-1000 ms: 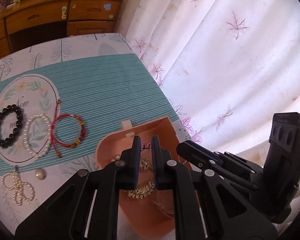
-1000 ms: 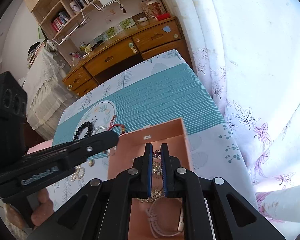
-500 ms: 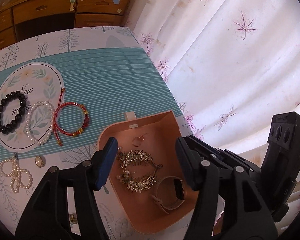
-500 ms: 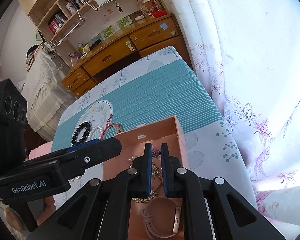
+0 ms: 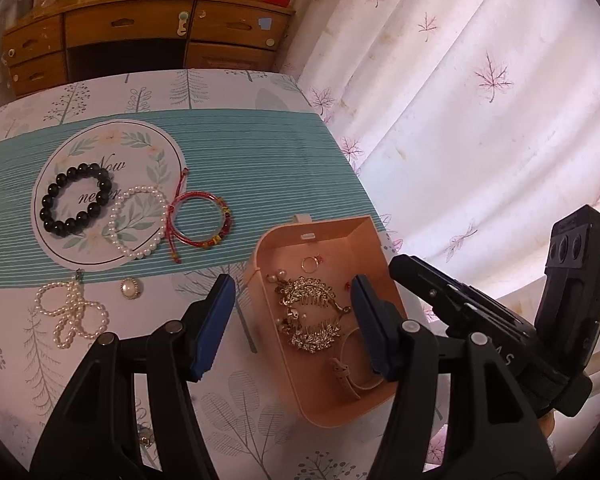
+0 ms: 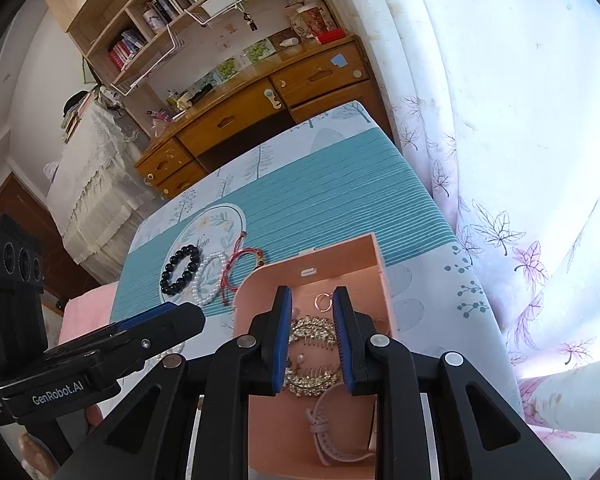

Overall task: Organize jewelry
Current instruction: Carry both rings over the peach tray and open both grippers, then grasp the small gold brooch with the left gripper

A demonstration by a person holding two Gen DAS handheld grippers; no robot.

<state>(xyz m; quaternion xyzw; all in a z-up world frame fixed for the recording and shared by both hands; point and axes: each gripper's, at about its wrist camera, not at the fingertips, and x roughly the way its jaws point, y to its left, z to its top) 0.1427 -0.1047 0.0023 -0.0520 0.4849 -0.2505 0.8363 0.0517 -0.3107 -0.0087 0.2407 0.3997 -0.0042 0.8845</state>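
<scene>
left gripper now spread wide, right gripper opening, both empty

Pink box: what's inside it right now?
The pink box holds two gold leaf hair combs, a thin ring, small pearl pieces and a pink watch. The right gripper covers part of the combs, and its jaws are opening.
</scene>
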